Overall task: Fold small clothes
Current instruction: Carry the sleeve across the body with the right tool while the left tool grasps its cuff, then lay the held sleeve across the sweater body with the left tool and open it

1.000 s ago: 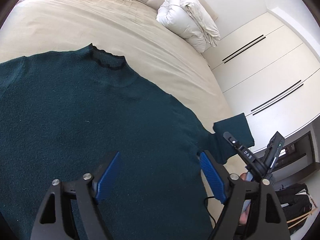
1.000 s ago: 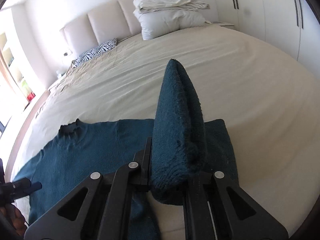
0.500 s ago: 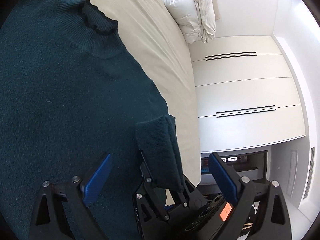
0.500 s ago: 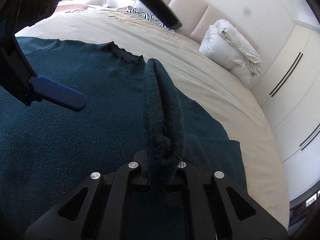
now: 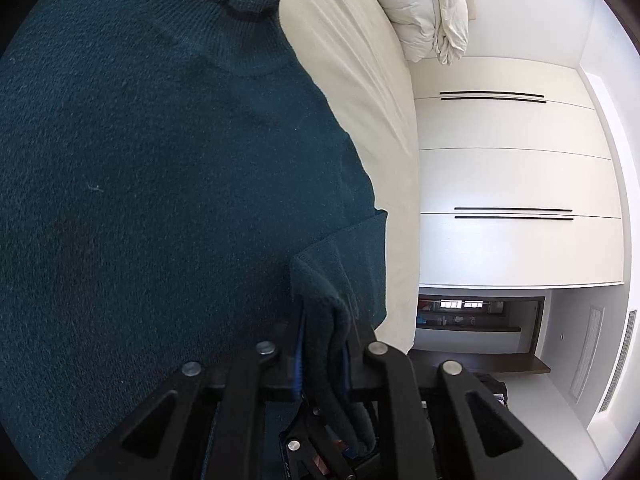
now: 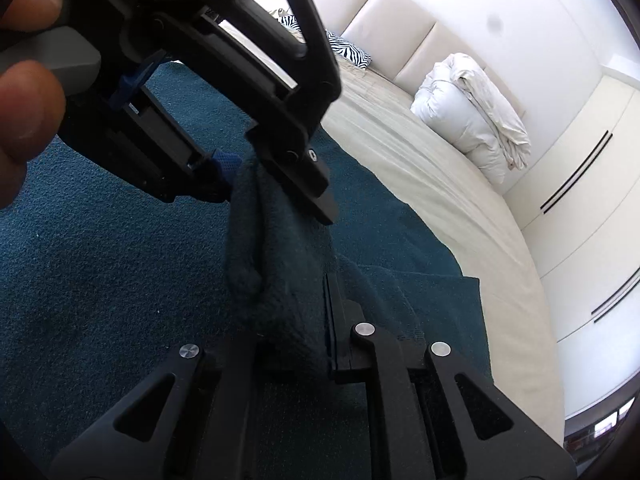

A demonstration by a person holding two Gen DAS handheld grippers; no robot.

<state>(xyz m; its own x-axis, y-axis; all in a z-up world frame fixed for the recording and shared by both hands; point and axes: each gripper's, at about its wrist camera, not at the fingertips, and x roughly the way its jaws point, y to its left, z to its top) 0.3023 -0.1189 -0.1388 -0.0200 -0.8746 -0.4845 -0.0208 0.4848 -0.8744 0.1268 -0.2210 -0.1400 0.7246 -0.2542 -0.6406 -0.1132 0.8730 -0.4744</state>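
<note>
Both tongs clench one sleeve [image 6: 276, 256] of a teal sweater [image 5: 152, 168] spread on a cream bed [image 6: 432, 168]: left gripper [image 5: 322, 344], jaws just closed, at 12 o'clock from right gripper [image 6: 296, 344].

No text, label or number can be read anywhere.

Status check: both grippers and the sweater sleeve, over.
Left gripper just closed on sleeve cuff. Right gripper shut on same cuff. Green sweater flat on bed. Nothing in the way.
</note>
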